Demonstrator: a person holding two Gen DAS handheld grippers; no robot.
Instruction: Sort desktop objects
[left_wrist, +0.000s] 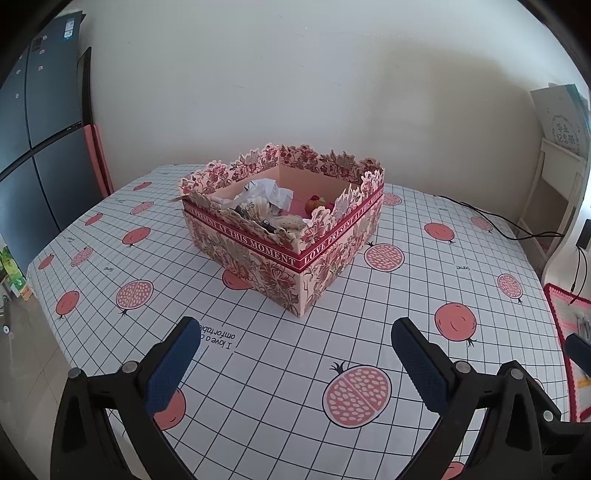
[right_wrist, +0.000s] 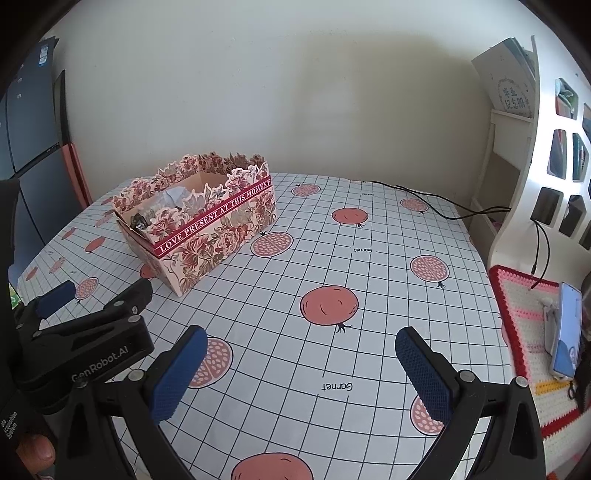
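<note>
A floral cardboard box (left_wrist: 284, 266) with a red "LOVE PRESENT AT THIS MOMENT" band stands on the table; it also shows in the right wrist view (right_wrist: 207, 240). Inside it lie crumpled white wrappers (left_wrist: 264, 197), a small red-and-yellow item (left_wrist: 314, 205) and other bits. My left gripper (left_wrist: 295, 339) is open and empty, hovering above the cloth in front of the box. My right gripper (right_wrist: 299, 350) is open and empty, to the right of the box. The left gripper (right_wrist: 99, 299) also shows at the left of the right wrist view.
A gridded pomegranate-print tablecloth (right_wrist: 332, 258) covers the table. A black cable (right_wrist: 443, 210) runs across the far right corner. A white shelf (right_wrist: 524, 184) stands at the right, with a crocheted mat (right_wrist: 524, 332) and a phone (right_wrist: 567, 332). A dark fridge (left_wrist: 33, 140) stands at the left.
</note>
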